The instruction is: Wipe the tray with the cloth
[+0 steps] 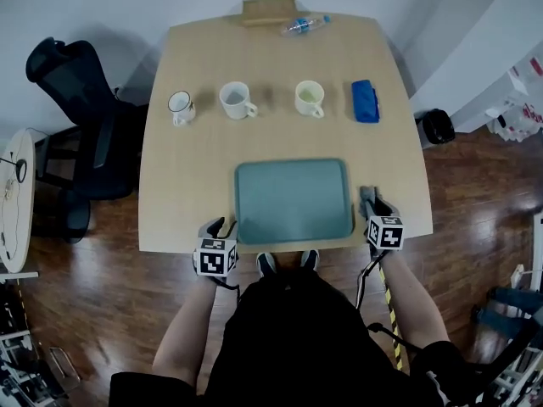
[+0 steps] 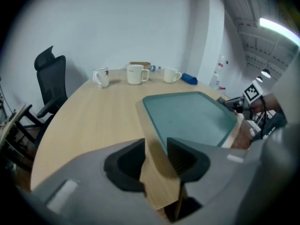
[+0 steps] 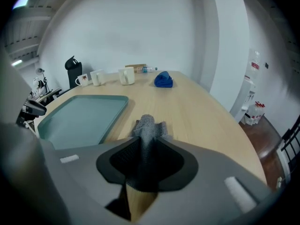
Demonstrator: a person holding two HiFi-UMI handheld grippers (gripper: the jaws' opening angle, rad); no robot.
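- Gripping what looks like a grey cloth (image 3: 147, 125), the right claw (image 3: 151, 138) has its jaws closed in on the bunched fabric, which stands up as a ridge between the pads. The hold seems to take only a small fold.
- The left claw (image 2: 156, 146) is released and empty. Between its jaws I see only the near edge of the table (image 2: 93, 121).
- The grey cloth rests on the table just beside the right rim of the tray (image 1: 293, 202) and not on it, so I judge that the wiping is not yet begun.
- The tray lies flat at the near edge of the table, between the two claws, and its surface is bare.
- Risk: with so little fabric in the pads, the cloth can slip out when it is dragged over the raised rim of the tray.
- Risk: the tray is probably light and sits close to the table edge. A stroke toward the person can slide it off if the left claw does not steady its corner.
- Risk: the right claw is tilted downward, so its tips, and not the cloth, may scrape the tray.
- Room: on the far side the table is open up to a row of cups (image 1: 238, 100) and a blue cloth (image 1: 366, 101), both well apart from the tray.
- On each side of the tray there is one strip of bare table before the edge. The right strip is already taken by the claw and the cloth.
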